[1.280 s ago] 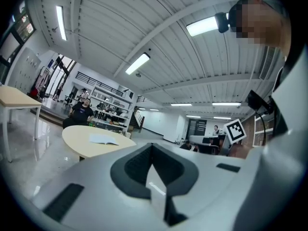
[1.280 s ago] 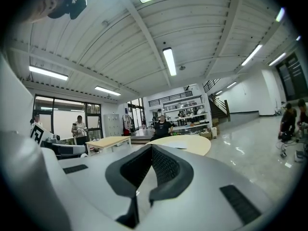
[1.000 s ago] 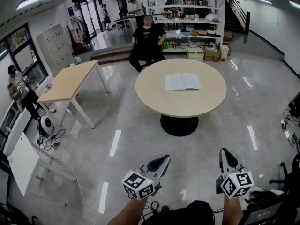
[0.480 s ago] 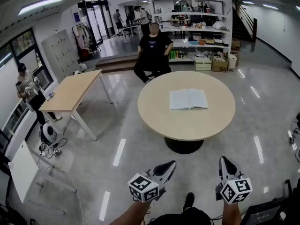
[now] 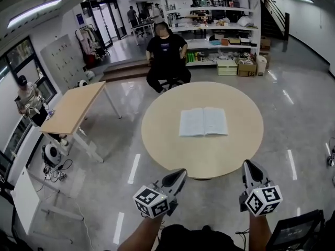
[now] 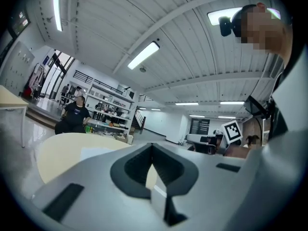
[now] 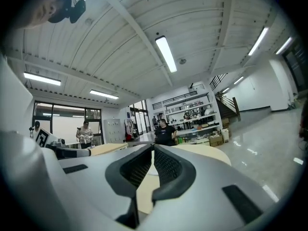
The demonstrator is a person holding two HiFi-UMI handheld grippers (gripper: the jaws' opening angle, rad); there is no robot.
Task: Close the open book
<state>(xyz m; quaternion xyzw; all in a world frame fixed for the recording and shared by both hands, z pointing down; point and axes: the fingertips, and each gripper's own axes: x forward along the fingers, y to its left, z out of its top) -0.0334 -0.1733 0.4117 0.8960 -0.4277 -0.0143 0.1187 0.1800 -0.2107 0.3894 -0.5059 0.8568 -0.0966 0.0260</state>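
1. The open book lies flat near the middle of the round desk, pages up. Its spine runs near-to-far, so the spread's long axis runs left-right.
2. The book lies to the far side of both grippers and between their lines. Both are well apart from it, at about the desk's near edge in the head view.
3. The left gripper angles far-right toward the left page; we judge it slightly the nearer. The right gripper points straight far, right of the right page.
4. Both are held level, forearms entering from the near side. Each has its jaws together with nothing between them.
5. Judgement: we must first reach farther, then turn one page edge over the spine.
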